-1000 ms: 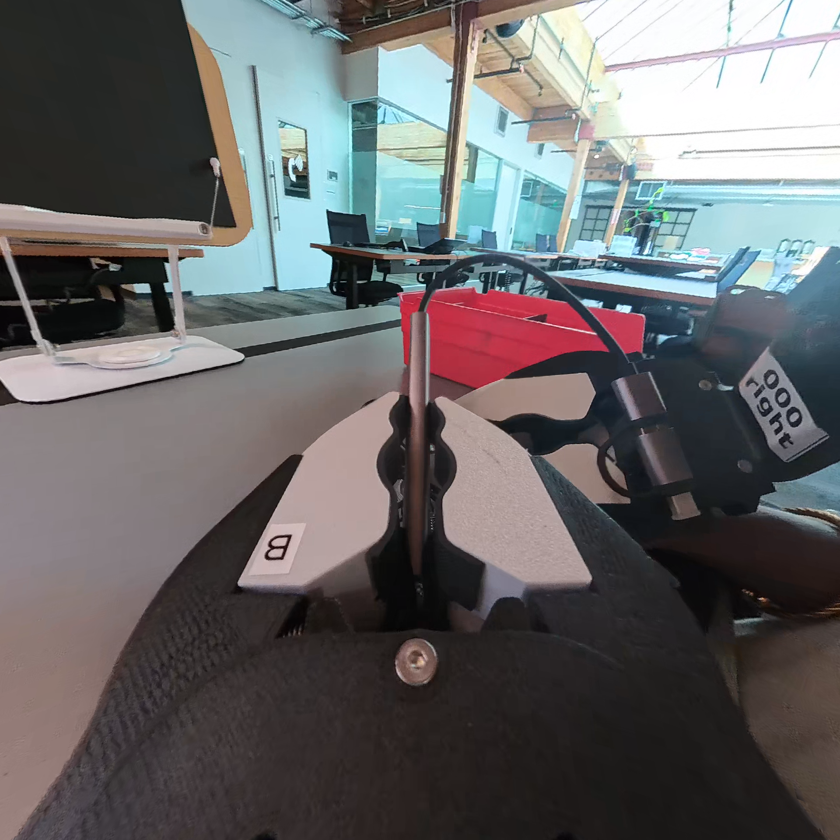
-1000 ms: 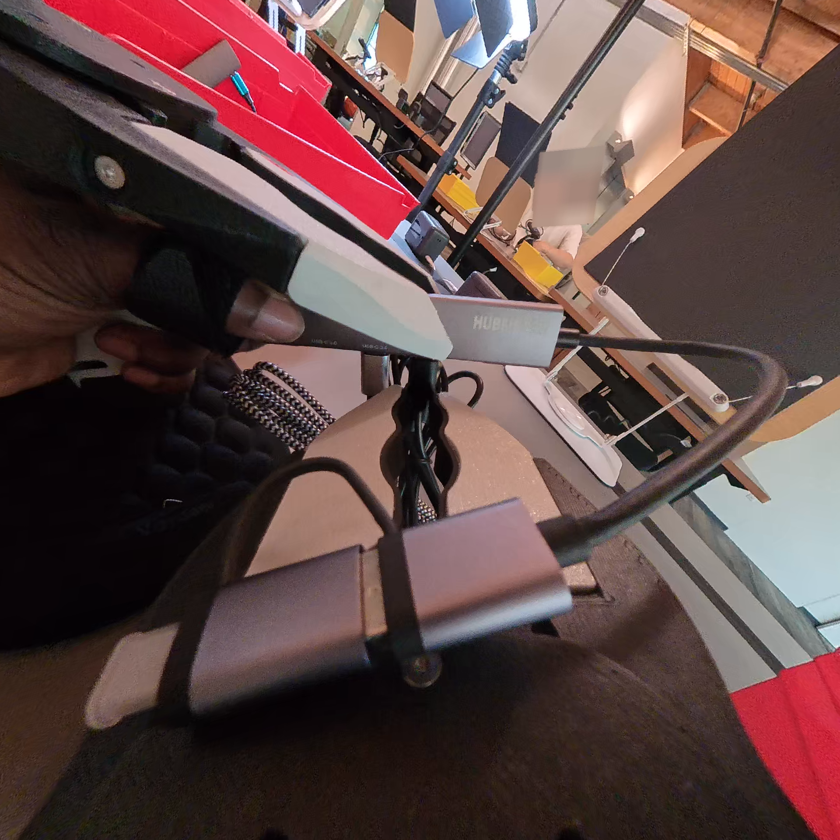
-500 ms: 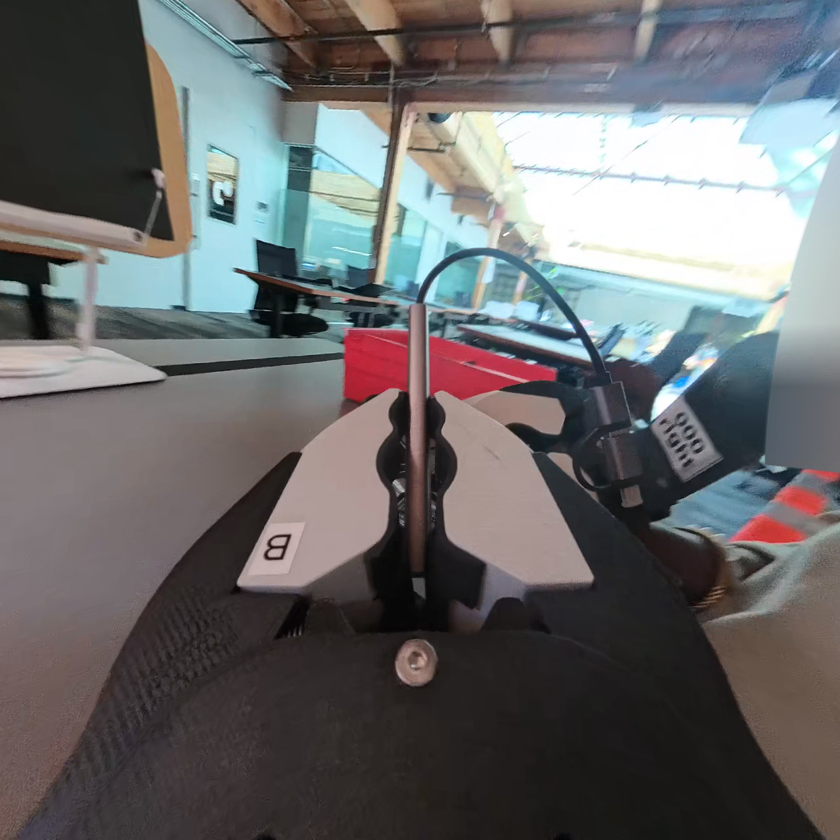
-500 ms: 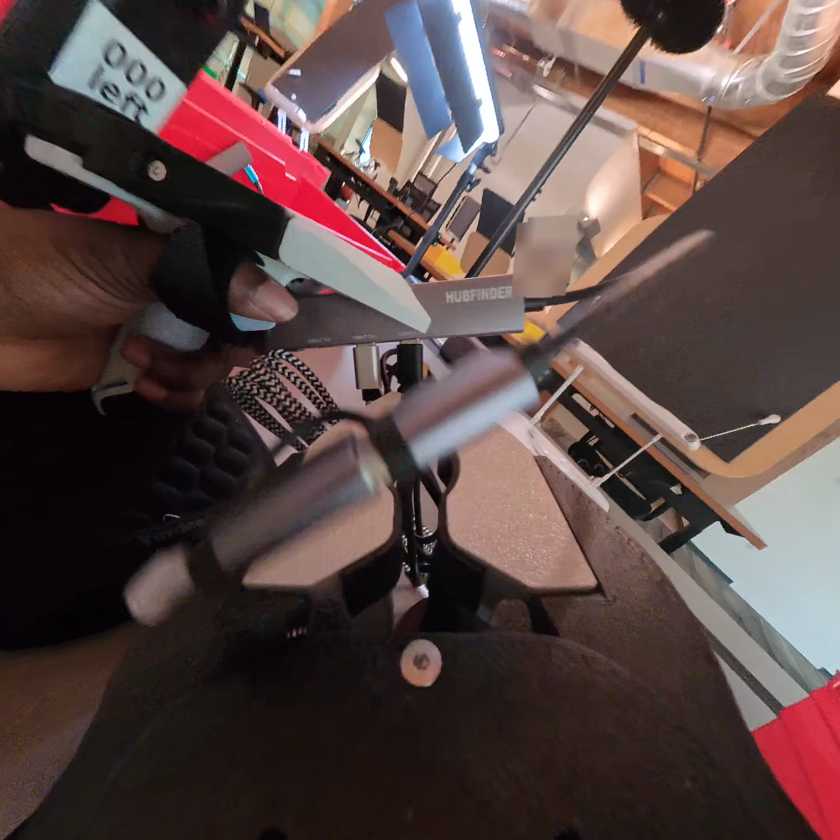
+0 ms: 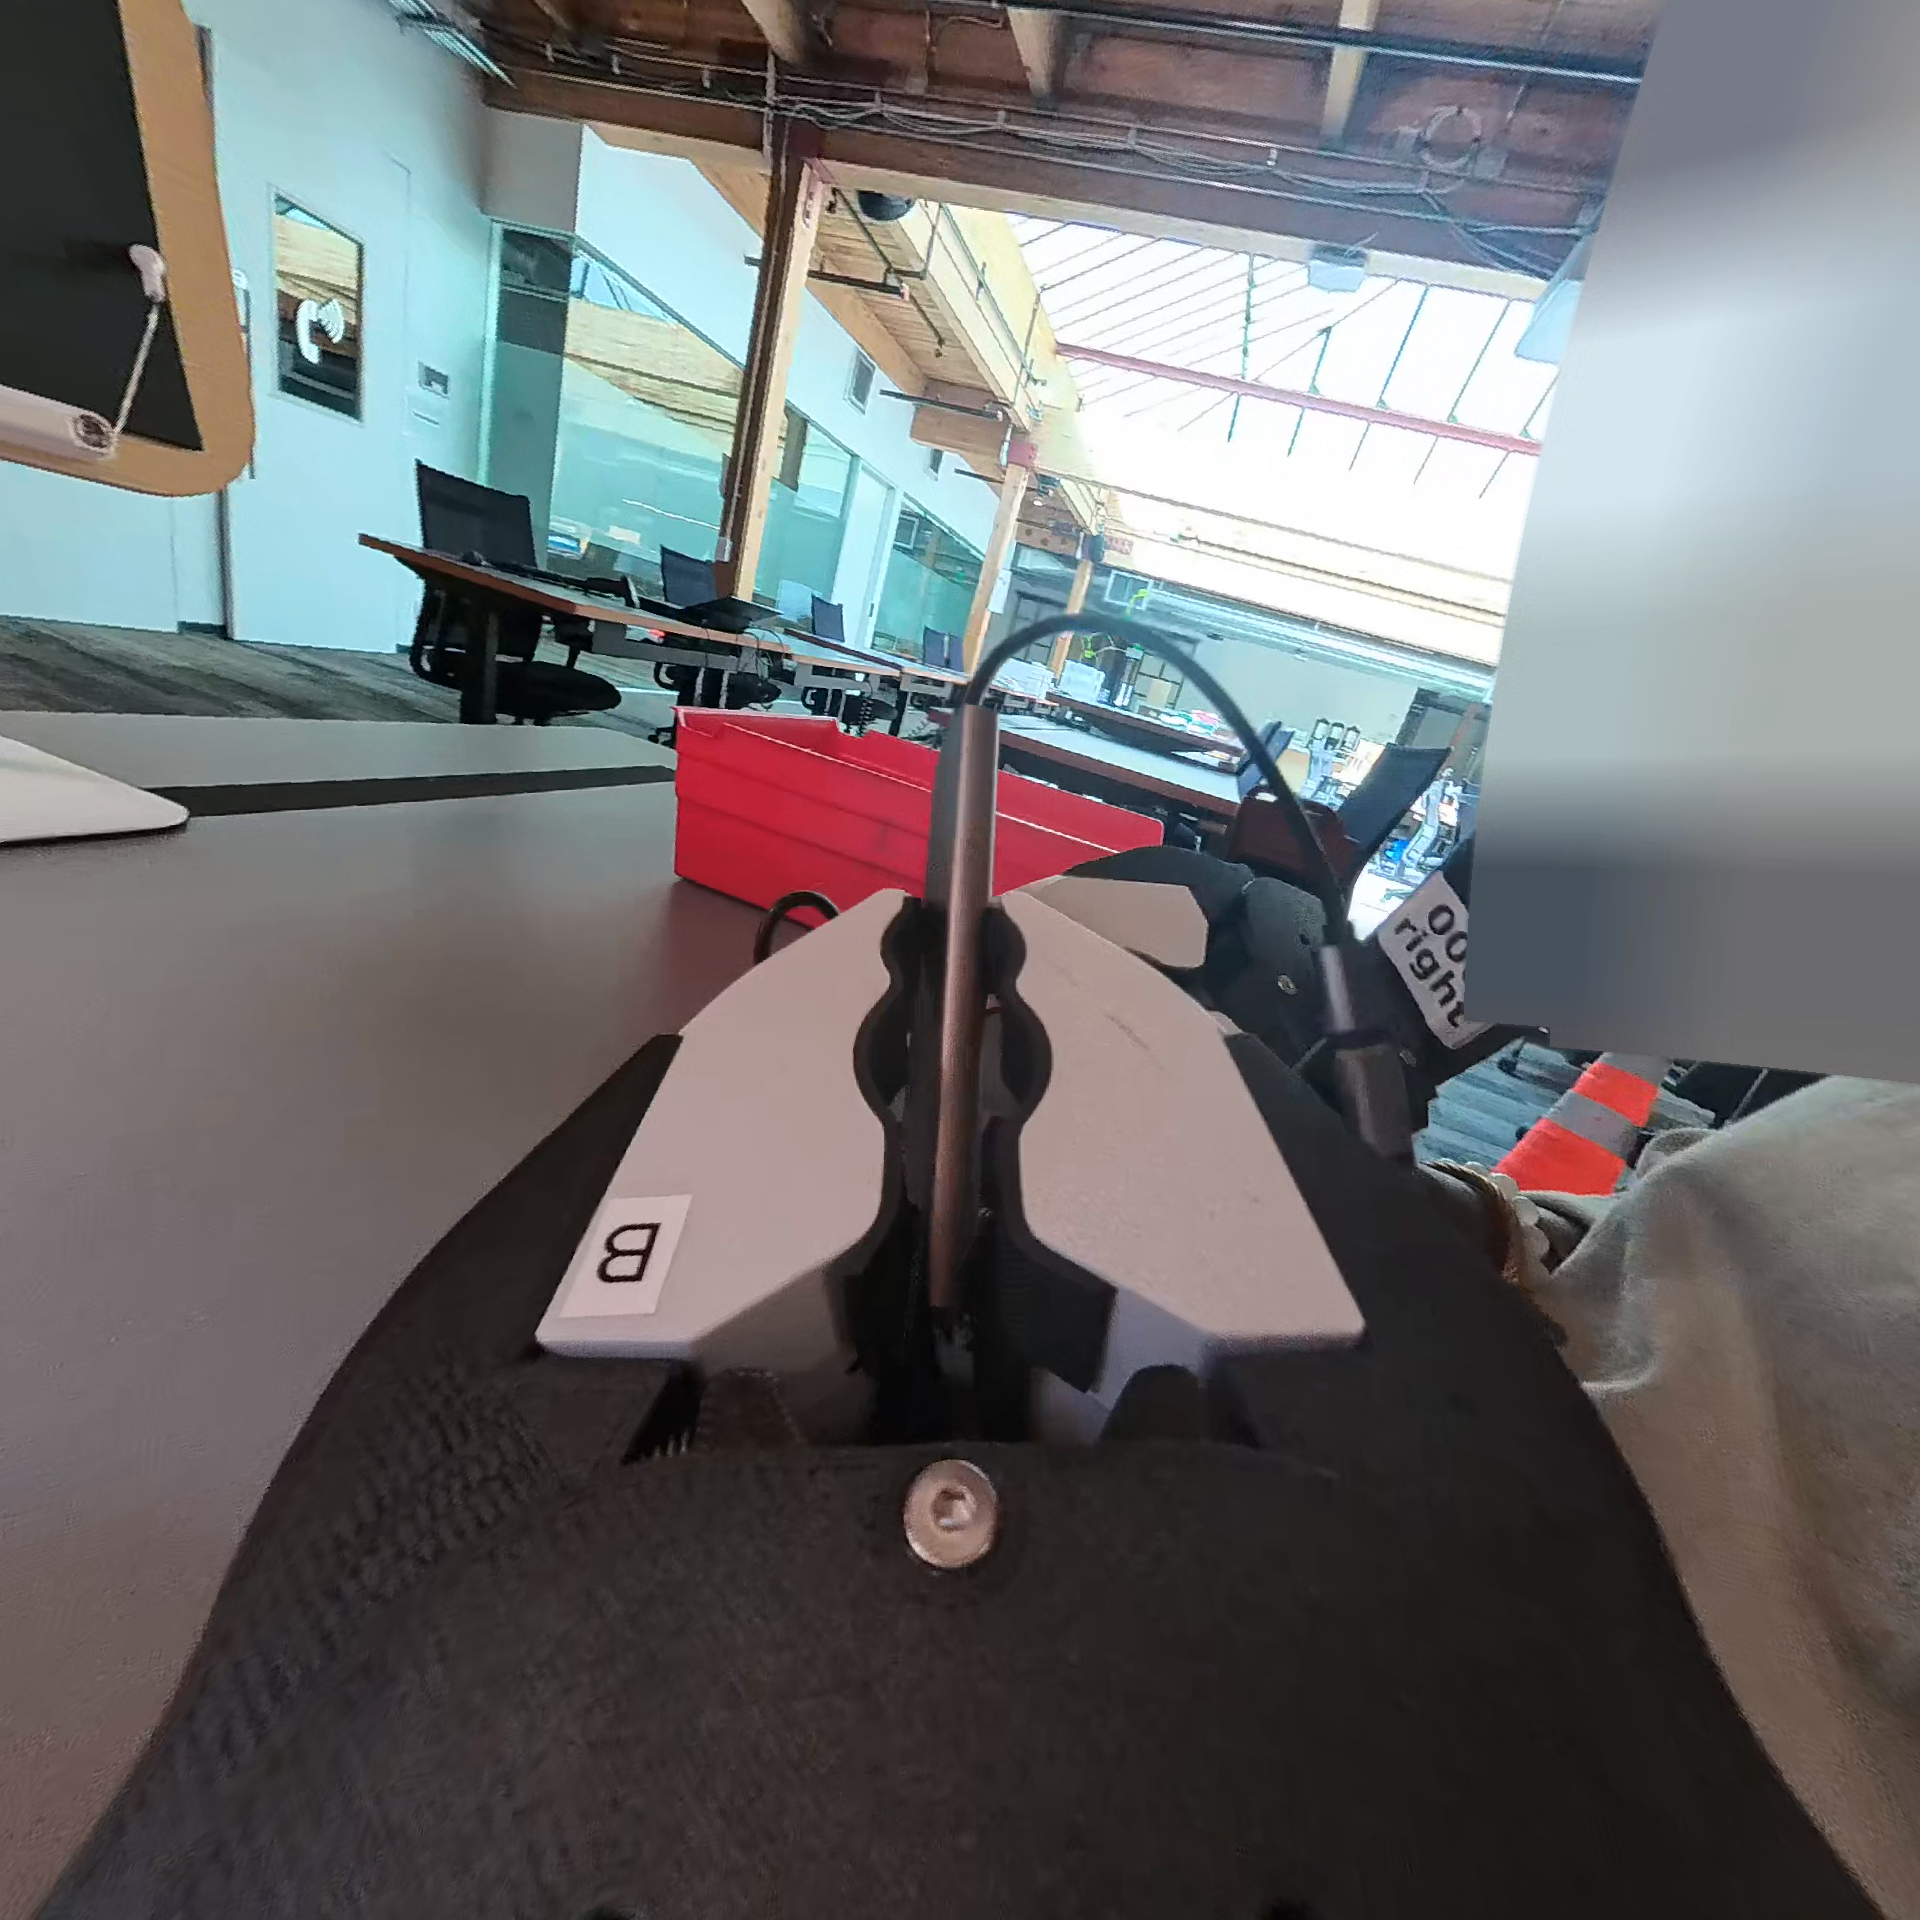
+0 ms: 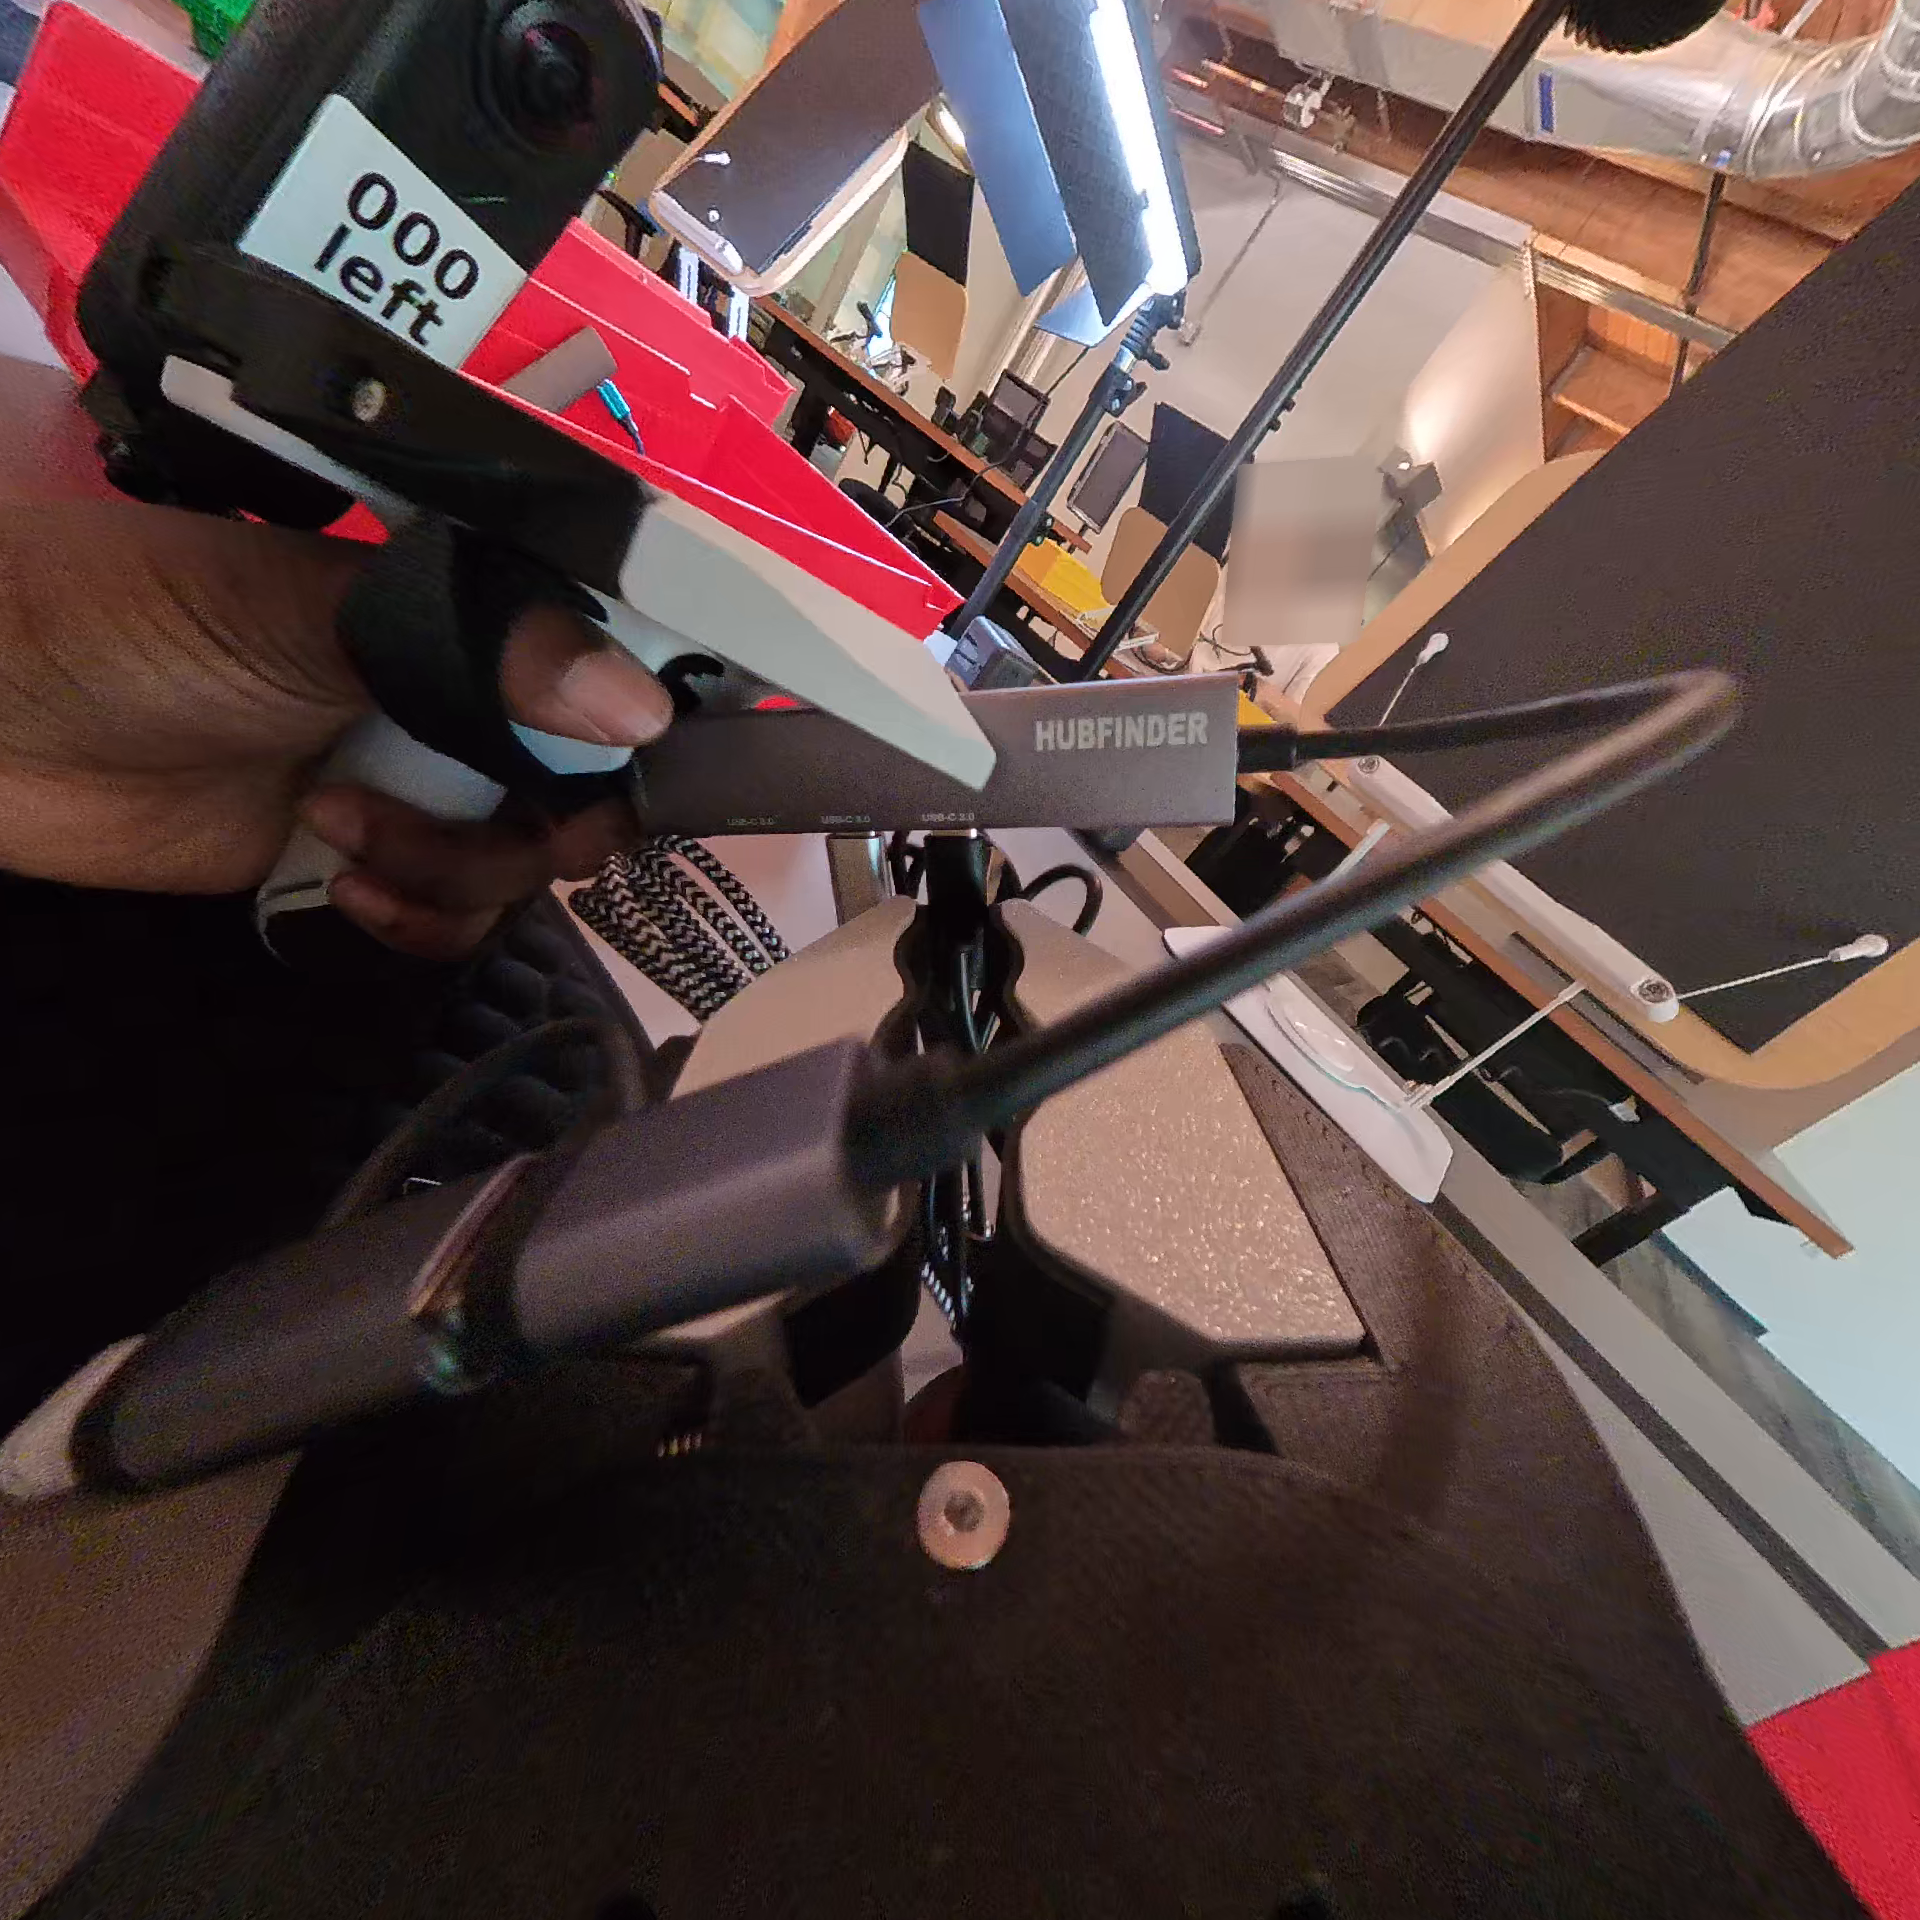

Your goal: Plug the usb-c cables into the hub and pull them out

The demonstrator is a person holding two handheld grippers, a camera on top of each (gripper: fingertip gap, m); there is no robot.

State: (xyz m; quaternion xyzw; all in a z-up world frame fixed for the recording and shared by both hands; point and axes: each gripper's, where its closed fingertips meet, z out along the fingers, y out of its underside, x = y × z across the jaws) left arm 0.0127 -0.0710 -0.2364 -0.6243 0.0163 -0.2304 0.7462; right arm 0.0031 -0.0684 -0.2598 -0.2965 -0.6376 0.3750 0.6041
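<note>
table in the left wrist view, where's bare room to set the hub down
Free: the grey table left of the left claw, between the white stand base and red bin. Crowded: right side, with the right claw and a sleeve.

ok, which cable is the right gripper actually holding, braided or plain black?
The plain black cable: it sits clamped in the right gripper and runs up to the underside of the hub. The braided cable lies loose off to the side, ungripped.
</note>
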